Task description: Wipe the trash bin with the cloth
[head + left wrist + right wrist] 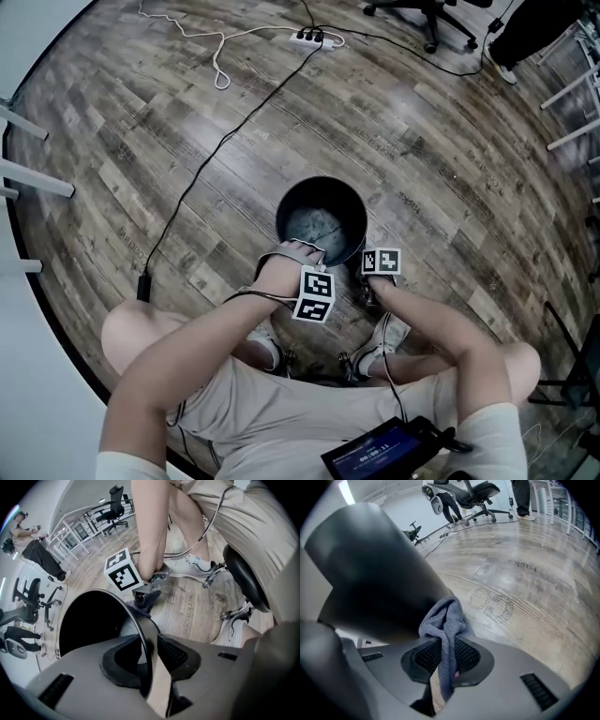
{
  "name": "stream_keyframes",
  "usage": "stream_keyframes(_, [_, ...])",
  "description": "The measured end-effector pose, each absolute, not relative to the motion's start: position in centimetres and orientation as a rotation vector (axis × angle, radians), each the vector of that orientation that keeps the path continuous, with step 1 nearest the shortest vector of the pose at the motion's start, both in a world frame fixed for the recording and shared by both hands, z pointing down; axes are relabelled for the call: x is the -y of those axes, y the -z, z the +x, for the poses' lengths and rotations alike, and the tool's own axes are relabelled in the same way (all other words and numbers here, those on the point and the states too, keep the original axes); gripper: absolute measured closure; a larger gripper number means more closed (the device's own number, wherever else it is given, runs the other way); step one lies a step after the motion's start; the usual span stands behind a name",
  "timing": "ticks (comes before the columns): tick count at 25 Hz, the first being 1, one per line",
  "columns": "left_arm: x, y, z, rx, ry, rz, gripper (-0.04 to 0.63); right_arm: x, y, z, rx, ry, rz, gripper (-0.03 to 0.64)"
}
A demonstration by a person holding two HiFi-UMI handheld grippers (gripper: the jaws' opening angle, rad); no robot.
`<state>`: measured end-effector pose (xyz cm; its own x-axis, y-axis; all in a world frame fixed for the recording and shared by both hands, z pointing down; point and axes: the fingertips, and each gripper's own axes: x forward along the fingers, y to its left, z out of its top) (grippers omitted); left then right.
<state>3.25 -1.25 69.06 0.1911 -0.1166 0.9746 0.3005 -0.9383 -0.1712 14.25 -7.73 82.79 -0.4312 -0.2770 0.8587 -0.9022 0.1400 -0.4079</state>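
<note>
A black round trash bin (pixel 281 211) stands on the wooden floor in front of my knees. My left gripper (pixel 298 251) points down over its near rim. In the left gripper view the thin bin rim (pixel 140 625) runs between the jaws of the left gripper (pixel 147 653), with a dark gap beside it, so the jaws stand open. My right gripper (pixel 368 281) is low at the bin's right side. The right gripper (pixel 445 660) is shut on a grey-blue cloth (pixel 445 620), which bunches against the bin's outer wall (pixel 370 573). The right gripper (pixel 145 592) also shows beyond the bin.
A black cable (pixel 206 159) crosses the floor to a white power strip (pixel 309 38) at the back. An office chair (pixel 431 14) stands at the far right, and white frame legs (pixel 37 183) at the left. My feet (pixel 384 342) and a stool base sit just behind the bin.
</note>
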Motion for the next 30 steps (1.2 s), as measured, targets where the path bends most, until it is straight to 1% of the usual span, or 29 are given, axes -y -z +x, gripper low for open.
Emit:
stream_keyframes(1, [1.4, -68.8, 3.0, 0.178, 1.796, -2.151, 0.479, 7.0, -81.2, 14.0, 1.823, -1.29, 1.104, 0.563])
stream_keyframes(2, [1.5, -68.6, 2.6, 0.183, 1.795, -2.157, 0.462, 6.2, -79.5, 13.7, 1.845, -1.281, 1.075, 0.563])
stream_keyframes(5, [1.9, -68.6, 0.9, 0.217, 1.828, -2.138, 0.453, 4.2, -74.3, 13.4, 1.899, -1.291, 1.034, 0.563])
stream_keyframes(11, [2.6, -70.2, -1.8, 0.263, 1.851, -1.969, 0.455, 2.8, -66.7, 12.9, 1.969, -1.319, 1.046, 0.563])
stream_keyframes(12, [2.7, -70.3, -1.7, 0.26, 1.845, -1.961, 0.463, 2.9, -65.9, 12.9, 1.976, -1.331, 1.061, 0.563])
stream_keyframes(13, [2.7, -70.4, -1.7, 0.261, 1.845, -1.958, 0.484, 3.2, -65.2, 12.9, 1.982, -1.342, 1.075, 0.563])
stream_keyframes(14, [2.7, -70.4, -1.7, 0.271, 1.849, -1.951, 0.487, 3.5, -64.7, 12.8, 1.988, -1.346, 1.086, 0.563])
stream_keyframes(22, [0.4, -70.1, 0.1, 0.365, 1.802, -1.942, 0.556, 5.8, -65.4, 11.9, 1.99, -1.161, 1.086, 0.563])
stream_keyframes(30, [0.3, -70.0, 1.1, 0.319, 1.804, -2.041, 0.557, 7.9, -71.4, 12.5, 1.994, -1.078, 1.076, 0.563])
